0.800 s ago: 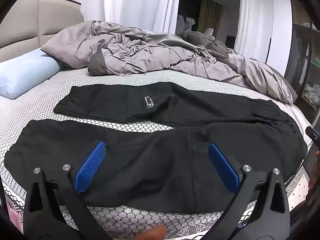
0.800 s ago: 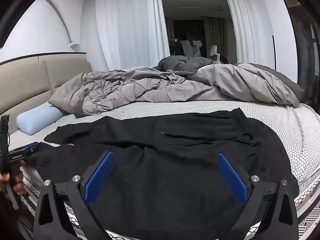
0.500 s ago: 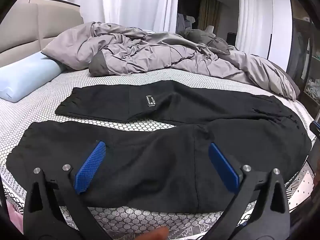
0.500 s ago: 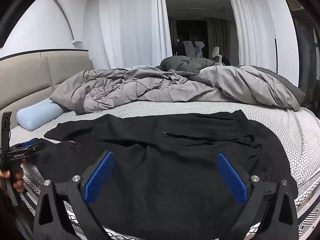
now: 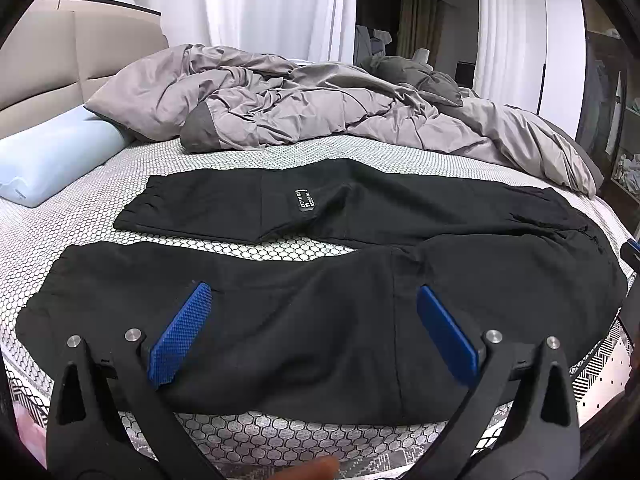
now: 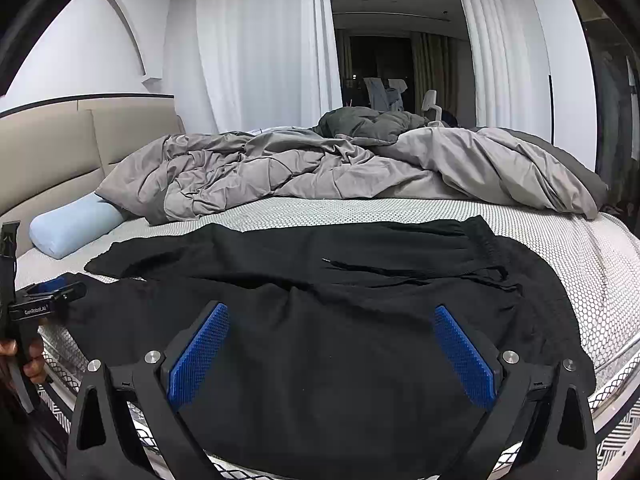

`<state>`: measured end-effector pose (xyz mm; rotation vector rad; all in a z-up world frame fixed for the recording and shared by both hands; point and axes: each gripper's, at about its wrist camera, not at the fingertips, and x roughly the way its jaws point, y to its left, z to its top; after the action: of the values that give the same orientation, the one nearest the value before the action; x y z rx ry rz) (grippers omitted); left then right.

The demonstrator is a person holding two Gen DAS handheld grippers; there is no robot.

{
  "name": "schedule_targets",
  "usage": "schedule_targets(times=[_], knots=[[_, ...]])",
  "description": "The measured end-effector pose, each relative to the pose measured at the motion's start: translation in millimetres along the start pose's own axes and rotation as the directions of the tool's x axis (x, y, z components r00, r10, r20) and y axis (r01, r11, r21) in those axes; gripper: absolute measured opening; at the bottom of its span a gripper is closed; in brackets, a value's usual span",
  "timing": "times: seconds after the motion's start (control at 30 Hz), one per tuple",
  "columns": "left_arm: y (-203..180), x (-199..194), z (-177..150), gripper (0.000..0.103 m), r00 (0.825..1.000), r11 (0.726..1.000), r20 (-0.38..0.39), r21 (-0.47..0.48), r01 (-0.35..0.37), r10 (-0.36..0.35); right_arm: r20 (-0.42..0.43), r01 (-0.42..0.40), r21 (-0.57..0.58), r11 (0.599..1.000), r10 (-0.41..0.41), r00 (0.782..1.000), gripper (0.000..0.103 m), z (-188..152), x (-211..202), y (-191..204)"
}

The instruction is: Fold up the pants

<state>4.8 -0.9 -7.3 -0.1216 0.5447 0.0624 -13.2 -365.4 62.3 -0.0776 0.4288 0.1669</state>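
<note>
On the bed (image 5: 100, 216), pants (image 5: 320, 312) lie flat for folding; I hold left gripper (image 5: 312, 332) and right gripper (image 6: 330, 354) wide (nothing gripped), near leg at six o'clock.

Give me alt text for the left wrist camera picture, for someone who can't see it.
Black pants lie spread flat on a bed, legs pointing left, the near leg just beyond the open left tongs, which hold nothing. Behind them sit a rumpled gray comforter and a light blue pillow.
</note>
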Motion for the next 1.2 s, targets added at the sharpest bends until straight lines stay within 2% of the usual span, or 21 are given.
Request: schedule_targets(times=[1.2], knots=[[-1.3, -1.6, 0.1, 0.102, 1.000, 1.000, -0.003, 0.011, -0.006, 0.006, -0.008, 0.011, -0.004, 1.000, -0.011, 1.000, 0.103, -0.2, 2.6, 2.1]])
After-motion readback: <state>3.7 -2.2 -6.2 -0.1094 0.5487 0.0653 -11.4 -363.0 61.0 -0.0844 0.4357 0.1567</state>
